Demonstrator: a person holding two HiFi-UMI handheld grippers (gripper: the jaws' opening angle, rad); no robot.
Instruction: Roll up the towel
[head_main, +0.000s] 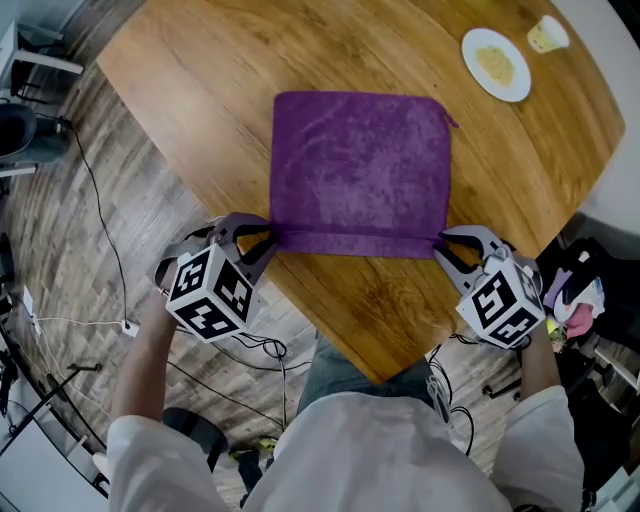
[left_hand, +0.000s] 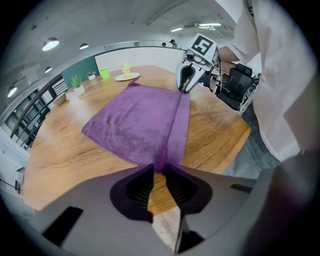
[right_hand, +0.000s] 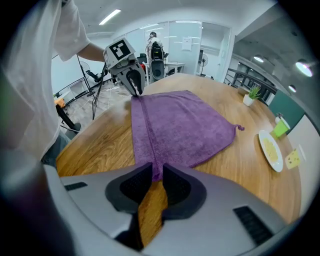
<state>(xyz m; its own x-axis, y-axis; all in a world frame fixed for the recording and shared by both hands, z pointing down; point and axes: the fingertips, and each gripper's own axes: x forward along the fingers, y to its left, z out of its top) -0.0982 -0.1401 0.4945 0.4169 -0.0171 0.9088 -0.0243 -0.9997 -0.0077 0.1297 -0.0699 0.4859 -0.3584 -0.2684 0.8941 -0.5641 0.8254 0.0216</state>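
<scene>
The towel (head_main: 360, 170) is lying mid-frame on the desk (head_main: 200, 90), a plate (head_main: 496, 64) sitting at upper right. The left hand-held gripper (head_main: 270, 238) and the right hand-held gripper (head_main: 441, 246) are flanking the towel's lower-left and lower-right corners.

Towel (head_main: 360, 170) of nappy, matt purple cloth — table (head_main: 200, 80) of smooth, satin-sheened wood.

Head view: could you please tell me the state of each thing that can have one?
purple towel: flat, near edge folded over once.
left gripper: claw slightly apart, towel corner between.
right gripper: claw slightly apart, towel corner between.
plate: holds yellow food.
</scene>
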